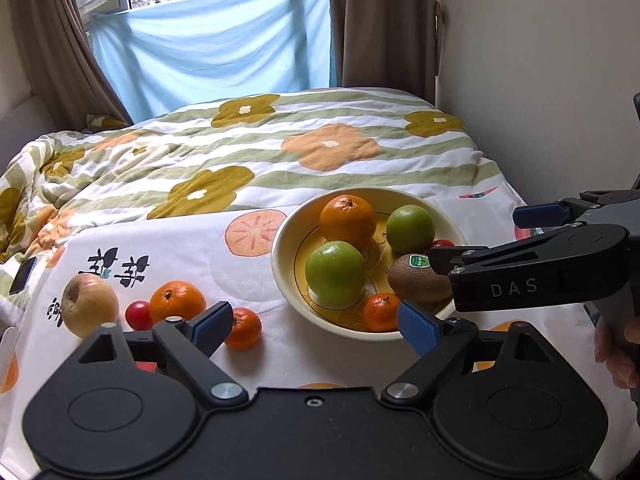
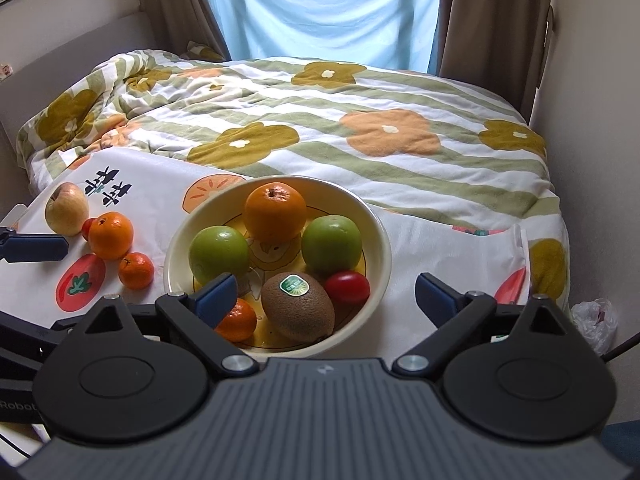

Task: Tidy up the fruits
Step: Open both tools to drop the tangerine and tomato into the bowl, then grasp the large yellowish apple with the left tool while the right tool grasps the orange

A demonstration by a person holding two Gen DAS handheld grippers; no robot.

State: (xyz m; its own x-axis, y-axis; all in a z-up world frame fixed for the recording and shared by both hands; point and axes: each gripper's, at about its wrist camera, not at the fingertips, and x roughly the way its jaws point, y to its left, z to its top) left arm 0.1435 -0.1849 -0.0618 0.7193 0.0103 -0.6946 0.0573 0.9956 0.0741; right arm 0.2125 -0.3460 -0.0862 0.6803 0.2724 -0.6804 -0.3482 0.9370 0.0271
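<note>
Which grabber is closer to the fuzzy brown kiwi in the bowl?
Right. The right gripper hangs open just above the kiwi in the bowl. The left gripper hovers beside the bowl, nearer the loose tangerine.

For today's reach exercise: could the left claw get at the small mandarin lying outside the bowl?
Probably yes. The left claw stands open, the small mandarin lies right by its left finger, and nothing covers it.

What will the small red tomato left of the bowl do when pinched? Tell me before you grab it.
The red tomato looks round and glossy, so it will likely slip or roll. It sits wedged between the apple and an orange, so the fingers may nudge those. Probably soft; squeeze lightly.
</note>
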